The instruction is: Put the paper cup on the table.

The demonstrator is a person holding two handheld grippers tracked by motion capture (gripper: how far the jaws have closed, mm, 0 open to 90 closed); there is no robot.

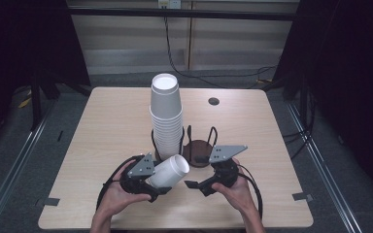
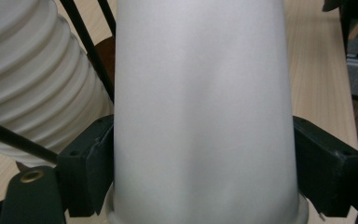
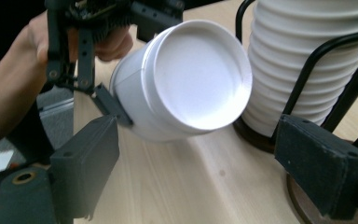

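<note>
A single white foam cup (image 1: 171,172) lies on its side above the table, and my left gripper (image 1: 156,180) is shut on it close to the rim. In the left gripper view the cup (image 2: 200,102) stands pinched between both jaws. Its closed bottom (image 3: 198,77) faces my right gripper (image 3: 205,161), which is open with nothing between its jaws. In the high view my right gripper (image 1: 196,172) hangs just right of the cup. A tall stack of white cups (image 1: 166,114) stands in a black wire holder behind the grippers.
An empty round brown holder base (image 1: 196,148) with black wire uprights sits right of the stack, partly under my right gripper. The wooden table (image 1: 107,126) has a dark round hole (image 1: 213,101) at the back. Bare tabletop lies left and right of the holders.
</note>
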